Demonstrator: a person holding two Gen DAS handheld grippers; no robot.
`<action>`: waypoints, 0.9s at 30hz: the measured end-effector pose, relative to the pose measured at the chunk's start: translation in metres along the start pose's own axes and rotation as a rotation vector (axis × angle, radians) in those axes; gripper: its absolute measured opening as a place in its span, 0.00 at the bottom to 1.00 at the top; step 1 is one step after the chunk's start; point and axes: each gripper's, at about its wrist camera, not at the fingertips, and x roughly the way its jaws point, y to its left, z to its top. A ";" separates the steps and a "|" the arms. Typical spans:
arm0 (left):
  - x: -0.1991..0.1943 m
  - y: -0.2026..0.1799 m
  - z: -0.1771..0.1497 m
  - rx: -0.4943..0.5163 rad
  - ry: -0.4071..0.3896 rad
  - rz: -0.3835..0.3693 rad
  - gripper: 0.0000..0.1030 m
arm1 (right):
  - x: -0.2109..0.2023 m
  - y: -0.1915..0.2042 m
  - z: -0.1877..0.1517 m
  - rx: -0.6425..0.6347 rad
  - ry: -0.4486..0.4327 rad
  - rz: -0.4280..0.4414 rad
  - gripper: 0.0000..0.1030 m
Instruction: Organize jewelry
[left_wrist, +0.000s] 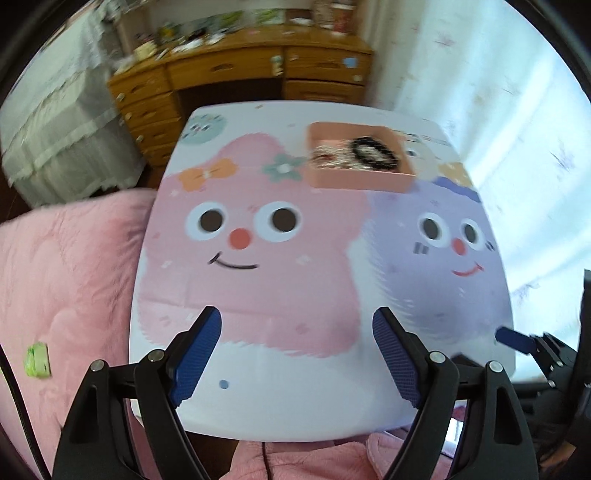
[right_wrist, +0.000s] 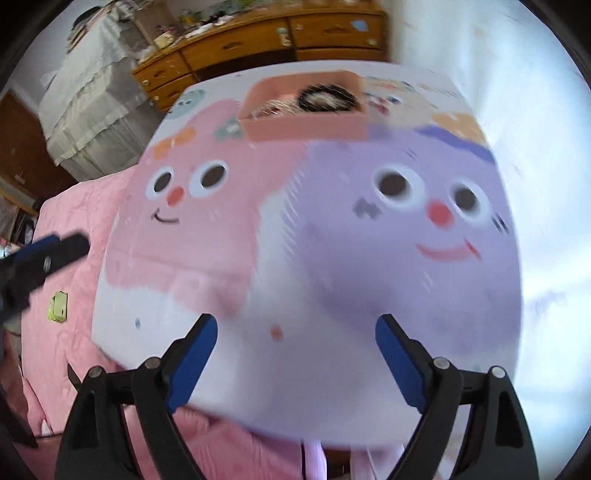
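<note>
Apparently the sorting is close to done, judging by how things lie. Taking the pink tray (left_wrist: 360, 177) as the landmark: it sits on the far part of the cartoon-printed table (left_wrist: 258, 398), and the jewelry is inside it. A black beaded bracelet (left_wrist: 373, 152) lies in the tray's right half, and a silvery tangle of chains (left_wrist: 330, 157) lies just beside it in the left half; both views are blurred, so I cannot tell separate pieces in that tangle.

On the table surface nearer than the tray, no loose jewelry shows in either view; only the printed faces and dots are there. If anything is left, it would be pieces hidden from these cameras or tidying inside the tray.

The left gripper (left_wrist: 297, 354) hangs well short of the tray, over the near edge of the table, its 2 blue pads spread wide with nothing between them. The right gripper (right_wrist: 295, 362) is likewise well on the near side of the tray, jaws standing wide apart and empty.

Away from the tray, off the table's left side, a small green object (left_wrist: 37, 360) rests on the pink quilt (left_wrist: 66, 258); it is too blurred to identify. Beyond the tray stands a wooden desk (left_wrist: 236, 66).
</note>
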 end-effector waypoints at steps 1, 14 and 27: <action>-0.006 -0.007 0.002 0.020 -0.015 0.006 0.83 | -0.008 -0.005 -0.005 0.022 0.003 -0.001 0.87; -0.065 -0.046 -0.005 0.065 -0.176 0.056 0.98 | -0.100 -0.015 -0.015 0.192 -0.193 0.050 0.88; -0.079 -0.016 -0.046 -0.007 -0.196 0.135 0.99 | -0.122 0.035 -0.032 0.052 -0.348 -0.025 1.00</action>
